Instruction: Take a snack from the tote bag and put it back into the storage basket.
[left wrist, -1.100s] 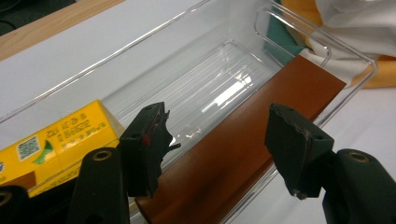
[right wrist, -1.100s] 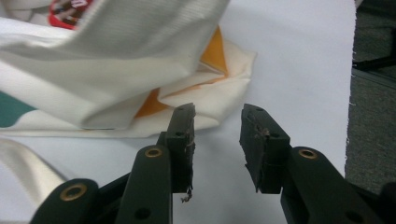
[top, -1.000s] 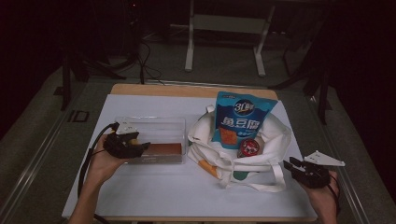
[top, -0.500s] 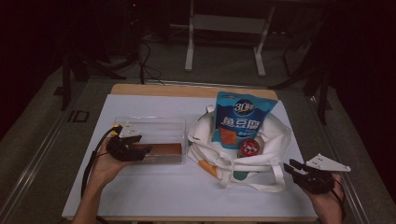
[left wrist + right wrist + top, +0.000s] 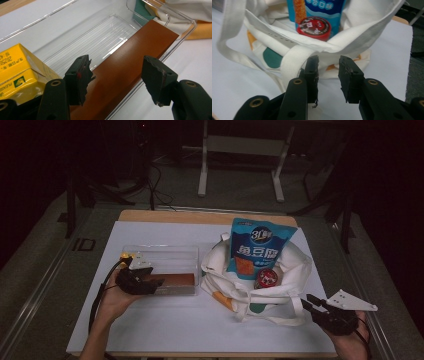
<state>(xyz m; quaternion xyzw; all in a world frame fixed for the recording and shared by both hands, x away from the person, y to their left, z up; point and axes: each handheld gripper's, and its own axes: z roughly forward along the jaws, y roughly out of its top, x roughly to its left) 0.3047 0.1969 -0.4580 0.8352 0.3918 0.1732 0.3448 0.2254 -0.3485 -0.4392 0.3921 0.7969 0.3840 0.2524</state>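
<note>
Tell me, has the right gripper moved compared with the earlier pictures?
Yes. In the high view the right gripper has drawn back from the tote bag toward the table's near right corner, its jaws closing a little with nothing between them.

Left claw (image 5: 116, 80) over clear tray (image 5: 160, 15), jaws apart.

Both black jaws stand wide, nothing pressed between them; the pads look chipped and worn at the edges. Beneath the gap lies a long brown slab (image 5: 130, 67) along the tray's near wall, running to its far corner. A yellow carton (image 5: 21, 72) with printed text sits in the tray just left of the left jaw. White tabletop (image 5: 197, 57) surrounds the tray; white, orange and green cloth (image 5: 190, 15) lies beyond its far end.
</note>
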